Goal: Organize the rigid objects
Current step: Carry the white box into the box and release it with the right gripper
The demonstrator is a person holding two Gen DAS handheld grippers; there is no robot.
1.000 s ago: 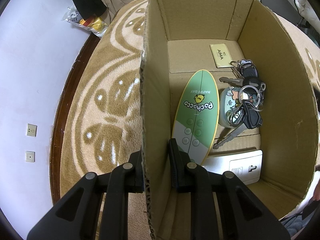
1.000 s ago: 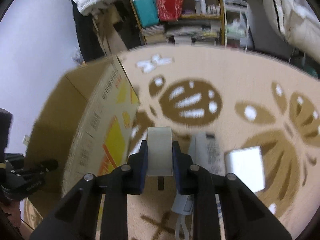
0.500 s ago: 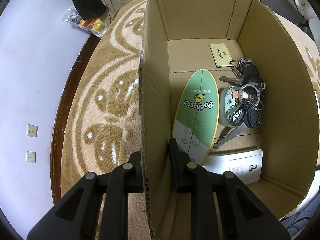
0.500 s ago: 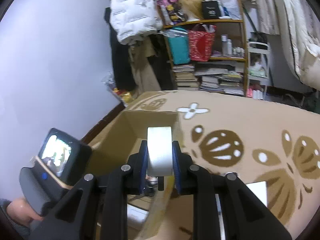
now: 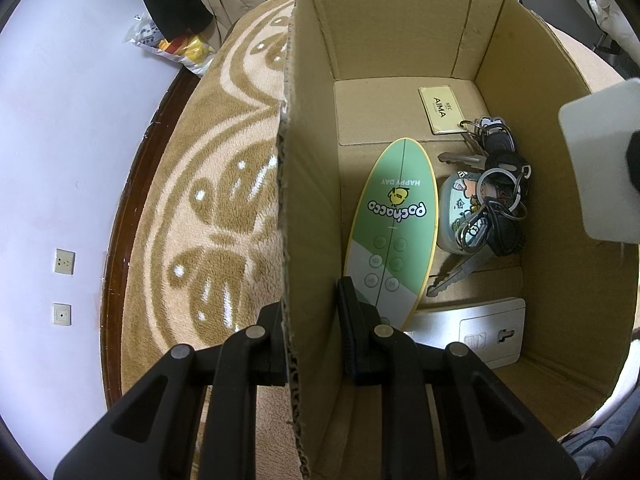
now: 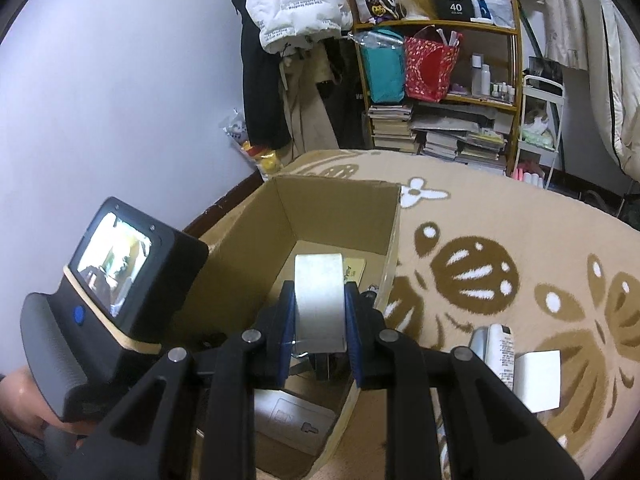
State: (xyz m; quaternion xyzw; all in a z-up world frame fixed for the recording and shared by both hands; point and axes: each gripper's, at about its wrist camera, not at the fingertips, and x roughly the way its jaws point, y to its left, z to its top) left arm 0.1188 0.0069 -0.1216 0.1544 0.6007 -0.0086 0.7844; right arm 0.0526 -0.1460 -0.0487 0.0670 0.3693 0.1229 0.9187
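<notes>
1. While a second ago the right gripper [image 6: 319,320] held its white block [image 6: 320,300] low over the carpet [image 6: 500,208] beside the cardboard box [image 6: 336,204], it now pinches that block above the box's open top.
2. Unchanged, the left gripper [image 5: 310,332] stays clamped on the box's near wall, one finger outside, one inside.
3. Only the left wrist view shows the contents: green remote [image 5: 394,228], key bunch [image 5: 494,196], yellow card [image 5: 440,109], white wall plate [image 5: 476,332].
4. Only the right wrist view shows the shelf [image 6: 440,80], the carpet's white items [image 6: 516,364] and the left gripper's camera screen [image 6: 114,264].
</notes>
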